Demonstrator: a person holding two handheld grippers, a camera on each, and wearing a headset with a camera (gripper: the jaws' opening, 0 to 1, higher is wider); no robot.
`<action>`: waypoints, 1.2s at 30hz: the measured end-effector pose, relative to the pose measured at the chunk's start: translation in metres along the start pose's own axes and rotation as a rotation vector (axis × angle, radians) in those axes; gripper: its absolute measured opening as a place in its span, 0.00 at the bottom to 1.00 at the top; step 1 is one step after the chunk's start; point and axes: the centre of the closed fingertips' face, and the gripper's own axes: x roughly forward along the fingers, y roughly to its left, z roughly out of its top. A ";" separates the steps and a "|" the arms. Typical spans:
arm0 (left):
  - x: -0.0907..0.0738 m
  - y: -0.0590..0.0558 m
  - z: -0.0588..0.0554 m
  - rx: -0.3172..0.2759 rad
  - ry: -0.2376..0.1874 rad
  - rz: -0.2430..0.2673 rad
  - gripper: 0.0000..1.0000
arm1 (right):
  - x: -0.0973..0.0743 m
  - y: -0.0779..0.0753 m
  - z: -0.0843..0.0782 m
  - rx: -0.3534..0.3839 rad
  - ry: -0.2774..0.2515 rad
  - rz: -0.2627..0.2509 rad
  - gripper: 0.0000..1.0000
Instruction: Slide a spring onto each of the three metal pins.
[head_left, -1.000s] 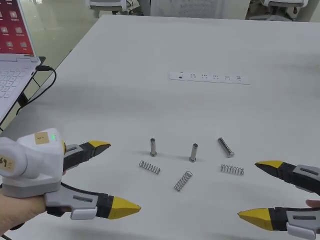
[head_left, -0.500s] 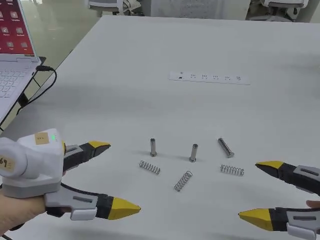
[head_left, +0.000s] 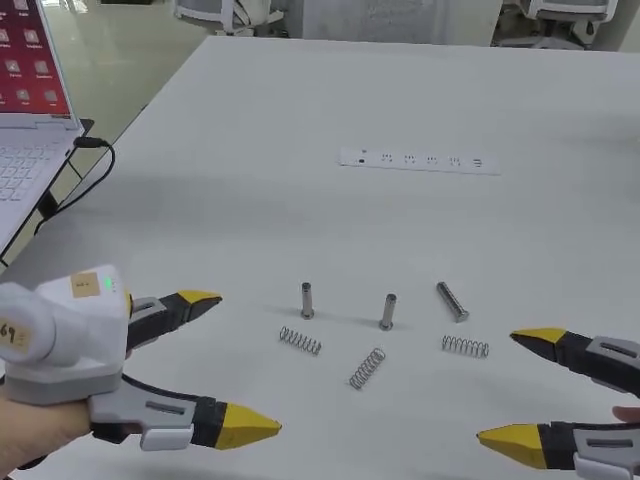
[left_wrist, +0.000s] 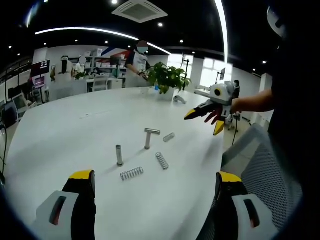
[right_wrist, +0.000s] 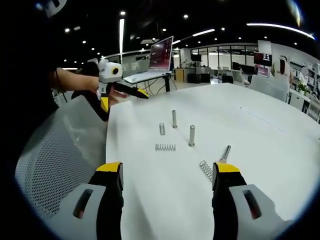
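Left gripper (head_left: 243, 362): jaws wide apart, empty, at 8 o'clock of the parts on the table (head_left: 300, 200). Left pin (head_left: 307, 299) upright, left spring (head_left: 300, 340) at its 6. Middle pin (head_left: 388, 311) upright, middle spring (head_left: 367, 368) at its 7. Right pin (head_left: 452, 301) lies flat, right spring (head_left: 465, 347) at its 6. Right gripper (head_left: 498, 386): jaws apart, empty, at 4 o'clock.

The head view looks down and forward from above the near edge of the worktop (head_left: 300, 200). Both gripper views sit low over it, facing each other, sharing the pins (head_left: 388, 310) (near mid-frame in all three views).
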 end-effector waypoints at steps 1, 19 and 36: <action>0.000 0.000 0.000 -0.001 0.001 -0.002 0.97 | 0.000 0.000 0.000 -0.001 0.002 0.000 0.72; 0.007 -0.003 0.006 0.006 -0.014 -0.024 0.98 | 0.000 -0.008 0.002 -0.012 0.020 -0.008 0.72; 0.007 -0.004 0.007 0.012 -0.016 -0.027 0.98 | 0.016 -0.041 0.011 -0.012 0.061 -0.028 0.69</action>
